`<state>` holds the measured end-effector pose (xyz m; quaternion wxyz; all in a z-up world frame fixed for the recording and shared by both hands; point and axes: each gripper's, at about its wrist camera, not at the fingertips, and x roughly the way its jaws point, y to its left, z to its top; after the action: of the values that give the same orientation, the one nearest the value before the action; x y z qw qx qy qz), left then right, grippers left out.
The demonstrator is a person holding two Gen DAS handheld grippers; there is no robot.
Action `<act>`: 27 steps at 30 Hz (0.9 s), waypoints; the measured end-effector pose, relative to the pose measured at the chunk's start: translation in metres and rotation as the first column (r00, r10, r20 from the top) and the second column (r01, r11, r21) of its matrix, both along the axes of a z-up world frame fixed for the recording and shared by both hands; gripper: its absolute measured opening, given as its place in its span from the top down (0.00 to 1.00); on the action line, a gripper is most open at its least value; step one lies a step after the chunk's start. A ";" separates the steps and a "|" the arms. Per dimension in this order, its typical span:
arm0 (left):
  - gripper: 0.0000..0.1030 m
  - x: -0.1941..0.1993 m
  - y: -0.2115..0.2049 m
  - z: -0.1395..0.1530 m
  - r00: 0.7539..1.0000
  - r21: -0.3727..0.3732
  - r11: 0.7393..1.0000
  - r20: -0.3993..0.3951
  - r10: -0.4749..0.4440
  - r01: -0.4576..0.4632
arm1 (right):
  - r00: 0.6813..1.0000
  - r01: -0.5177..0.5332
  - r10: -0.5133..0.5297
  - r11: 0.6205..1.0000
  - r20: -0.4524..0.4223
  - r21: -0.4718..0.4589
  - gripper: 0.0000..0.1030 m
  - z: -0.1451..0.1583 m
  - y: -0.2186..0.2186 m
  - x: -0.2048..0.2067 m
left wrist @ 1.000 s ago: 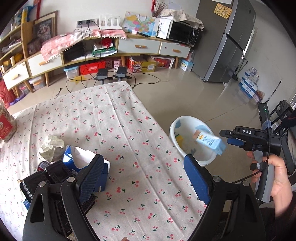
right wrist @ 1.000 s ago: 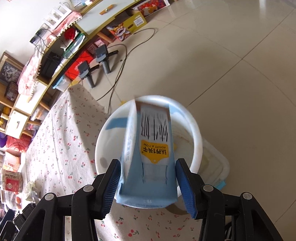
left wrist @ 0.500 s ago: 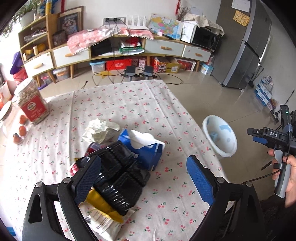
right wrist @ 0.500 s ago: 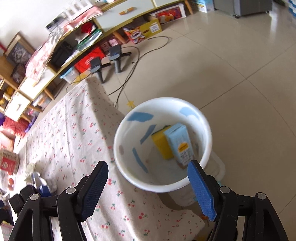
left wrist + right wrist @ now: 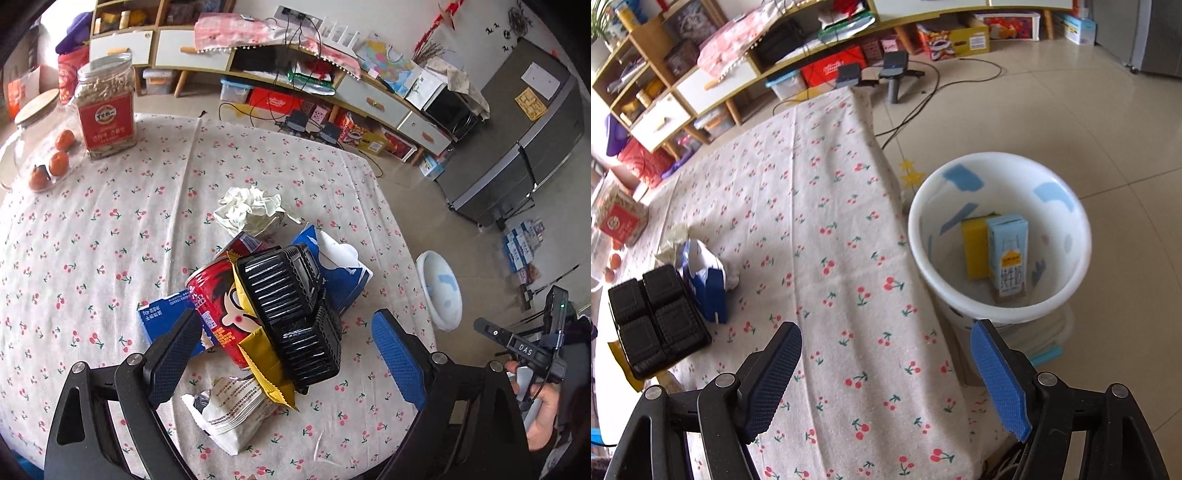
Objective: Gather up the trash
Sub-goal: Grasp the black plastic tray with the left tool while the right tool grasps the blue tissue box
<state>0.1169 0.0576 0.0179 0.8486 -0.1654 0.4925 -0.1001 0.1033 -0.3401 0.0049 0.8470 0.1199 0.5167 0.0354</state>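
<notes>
Hovering our spread, empty left gripper (image 5: 284, 347) over the black tray (image 5: 291, 306) topping the trash pile, we risk toppling the red can (image 5: 218, 306) beneath; right gripper (image 5: 886, 373) gapes empty.

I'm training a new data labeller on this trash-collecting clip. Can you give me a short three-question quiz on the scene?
1. True or false: the right gripper holds the milk carton.
2. What lies in the white bin beside the carton?
A) a yellow box
B) a red can
C) crumpled tissue
3. What does the black plastic tray rest on?

Key:
1. False; the jaws are open and empty, the carton is in the bin.
2. A, the yellow box.
3. The pile: red can and yellow wrapper.
</notes>
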 end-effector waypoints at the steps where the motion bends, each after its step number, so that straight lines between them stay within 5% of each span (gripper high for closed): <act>1: 0.11 0.001 0.000 -0.001 1.000 -0.015 1.000 -0.002 -0.002 0.002 | 1.000 -0.003 0.003 1.000 -0.004 -0.003 0.22 -0.001 0.003 0.001; 9: 0.37 0.012 -0.005 -0.015 0.998 -0.079 0.997 -0.057 -0.021 0.016 | 1.000 -0.019 0.019 1.000 -0.016 -0.018 0.22 -0.006 0.013 0.003; 16: 0.44 0.019 -0.012 -0.027 0.996 -0.044 0.999 -0.088 -0.020 0.017 | 0.999 -0.029 0.029 0.999 -0.022 -0.024 0.22 -0.008 0.019 0.004; 19: 0.56 0.022 -0.016 -0.033 0.995 -0.024 0.999 -0.102 -0.025 0.023 | 0.999 -0.032 0.031 0.999 -0.026 -0.024 0.22 -0.009 0.020 0.004; 27: 0.66 0.013 -0.017 -0.015 0.999 -0.043 0.998 -0.025 -0.048 0.047 | 0.999 -0.034 0.033 0.999 -0.022 -0.025 0.22 -0.009 0.023 0.005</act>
<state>0.1296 0.0408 0.0033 0.8357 -0.1730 0.5052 -0.1284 0.1088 -0.3166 -0.0045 0.8420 0.1008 0.5283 0.0416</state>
